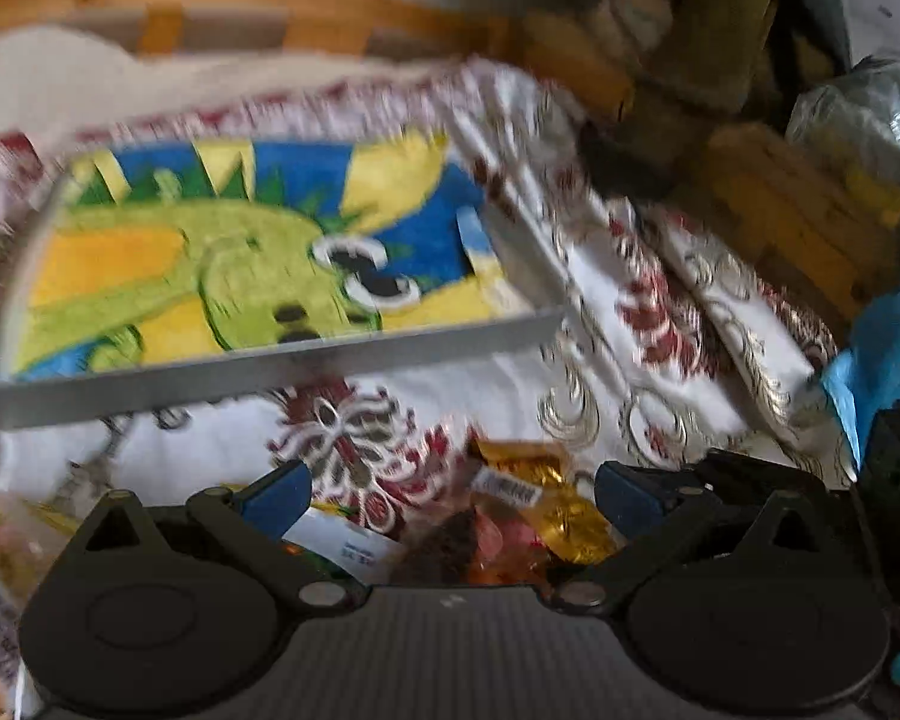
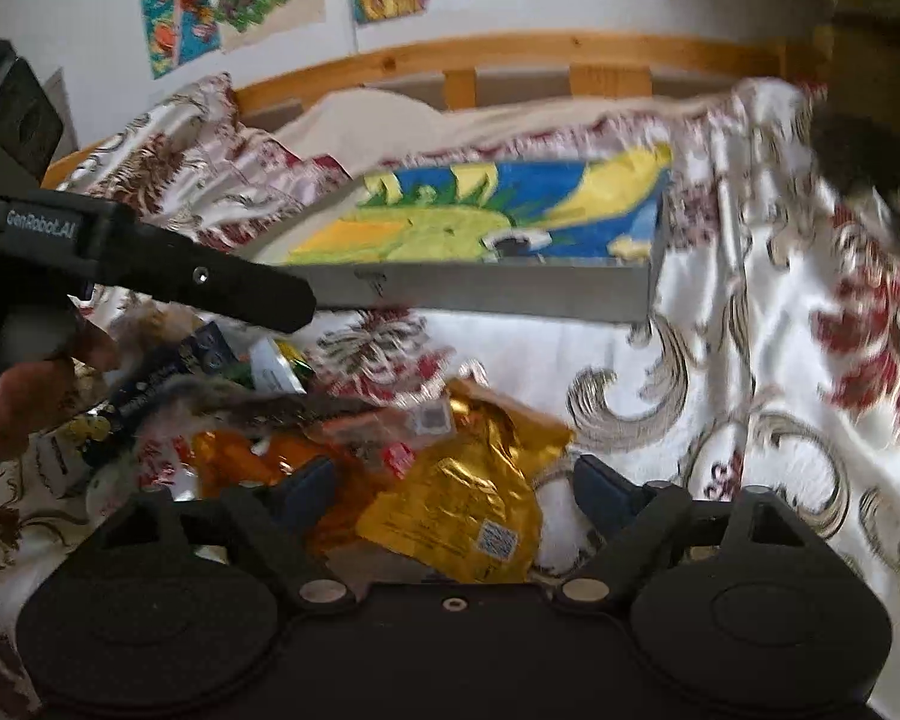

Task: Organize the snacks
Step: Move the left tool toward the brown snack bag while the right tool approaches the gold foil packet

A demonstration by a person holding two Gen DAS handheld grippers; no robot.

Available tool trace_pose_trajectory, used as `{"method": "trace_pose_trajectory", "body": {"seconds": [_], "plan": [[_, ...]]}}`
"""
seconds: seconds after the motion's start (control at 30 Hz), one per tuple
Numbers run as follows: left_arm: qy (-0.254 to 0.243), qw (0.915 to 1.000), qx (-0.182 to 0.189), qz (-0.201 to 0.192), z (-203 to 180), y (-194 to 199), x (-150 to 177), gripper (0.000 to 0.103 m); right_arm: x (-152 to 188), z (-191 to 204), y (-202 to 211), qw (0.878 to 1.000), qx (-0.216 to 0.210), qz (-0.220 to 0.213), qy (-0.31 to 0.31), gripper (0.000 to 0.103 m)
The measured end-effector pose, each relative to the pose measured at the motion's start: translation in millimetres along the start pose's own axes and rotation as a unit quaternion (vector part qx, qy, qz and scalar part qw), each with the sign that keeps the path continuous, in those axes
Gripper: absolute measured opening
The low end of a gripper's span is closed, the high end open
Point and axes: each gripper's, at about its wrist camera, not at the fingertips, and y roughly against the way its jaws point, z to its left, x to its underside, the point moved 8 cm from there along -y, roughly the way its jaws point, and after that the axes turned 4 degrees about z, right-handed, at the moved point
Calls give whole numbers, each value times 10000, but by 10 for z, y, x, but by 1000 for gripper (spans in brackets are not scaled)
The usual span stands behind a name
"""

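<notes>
Jaws spread, right gripper hovers over gold snack packet.

Open cloth lies ahead of the snack pile

Bare patterned bedspread is seen right of the gold packet. Passage to the left is blocked by heaped snack packets and the left gripper; the grey tray wall bars the way beyond.

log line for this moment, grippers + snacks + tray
left gripper: open, over snack pile | right gripper: open, over gold packet | tray: on bedspread beyond pile, no snacks visible inside | grasp: none yet
</notes>
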Motion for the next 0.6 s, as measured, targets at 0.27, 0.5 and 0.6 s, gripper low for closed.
{"method": "trace_pose_trajectory", "body": {"seconds": [0.27,0.5,0.6], "plan": [[-490,9941,235,942,-32,-275,24,100,29,-51,-43,9998,-51,72,-192,65],[-1010,9817,286,1592,-106,-387,76,99,32,-25,-19,9996,129,266,-43,63],[-1030,9785,310,1760,-89,-418,92,99,42,-19,-11,9993,178,314,22,63]]}}
